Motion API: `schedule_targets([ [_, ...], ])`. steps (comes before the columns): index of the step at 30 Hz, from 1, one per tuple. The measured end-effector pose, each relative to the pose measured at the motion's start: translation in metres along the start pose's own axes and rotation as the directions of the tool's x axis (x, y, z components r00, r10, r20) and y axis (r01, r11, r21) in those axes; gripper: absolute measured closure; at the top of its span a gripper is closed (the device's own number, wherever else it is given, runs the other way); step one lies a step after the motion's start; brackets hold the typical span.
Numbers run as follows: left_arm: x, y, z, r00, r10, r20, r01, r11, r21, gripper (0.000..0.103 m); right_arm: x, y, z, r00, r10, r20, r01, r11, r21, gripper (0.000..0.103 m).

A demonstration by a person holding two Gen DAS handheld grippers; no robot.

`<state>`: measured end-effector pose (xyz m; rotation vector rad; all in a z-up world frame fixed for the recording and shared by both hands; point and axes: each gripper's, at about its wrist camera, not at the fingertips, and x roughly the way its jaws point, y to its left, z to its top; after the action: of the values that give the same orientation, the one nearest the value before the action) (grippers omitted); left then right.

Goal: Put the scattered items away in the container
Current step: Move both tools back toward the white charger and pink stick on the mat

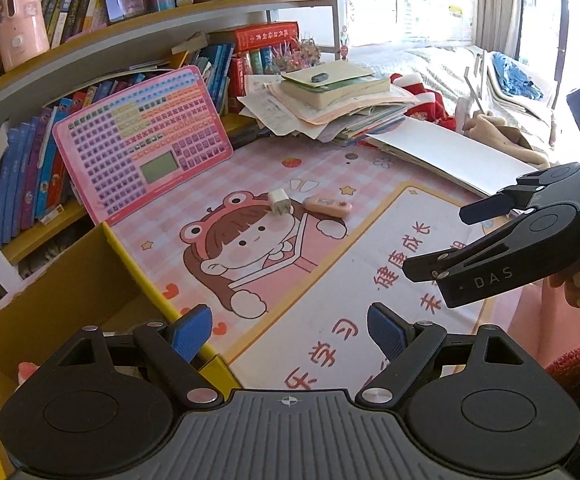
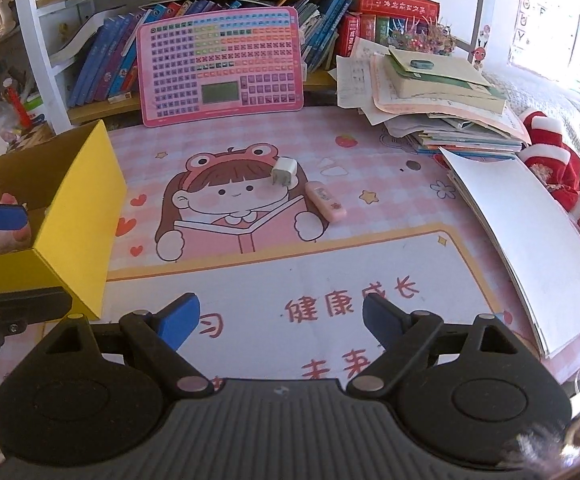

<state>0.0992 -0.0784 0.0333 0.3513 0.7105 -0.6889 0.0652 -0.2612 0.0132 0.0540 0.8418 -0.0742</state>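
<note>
At mid-frame on the desk [image 2: 370, 248], the white charger [image 2: 284, 172] and pink case [image 2: 325, 201] lie just apart; both tongs, right tongs [image 2: 280, 320] and left tongs [image 1: 288, 330], gape empty, so a careless grab could knock one away from the yellow box [image 2: 78, 208].

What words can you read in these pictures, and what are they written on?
"DAS": on the right tool.
"健康成长": red characters on the desk mat.
Books on the shelf, the pink key chart and the wall poster: print too small or blurred to read.
</note>
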Motion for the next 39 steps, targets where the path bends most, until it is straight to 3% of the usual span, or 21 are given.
schedule_targets([
  [16,0.052,-0.029,0.037,0.994,0.088,-0.058,-0.09,0.995,-0.044,0.016,0.035,-0.052,0.024,0.998,0.066,0.017,-0.065,0.997,-0.051,0.01],
  [29,0.092,-0.037,0.055,0.969,0.199,-0.144,-0.209,0.976,-0.055,0.016,0.071,-0.079,0.039,0.988,0.152,0.008,-0.151,0.985,-0.079,0.01],
  [39,0.112,-0.025,0.065,0.955,0.24,-0.174,-0.261,0.959,-0.113,0.016,0.098,-0.088,0.05,0.987,0.163,0.01,-0.16,0.979,-0.124,0.013],
])
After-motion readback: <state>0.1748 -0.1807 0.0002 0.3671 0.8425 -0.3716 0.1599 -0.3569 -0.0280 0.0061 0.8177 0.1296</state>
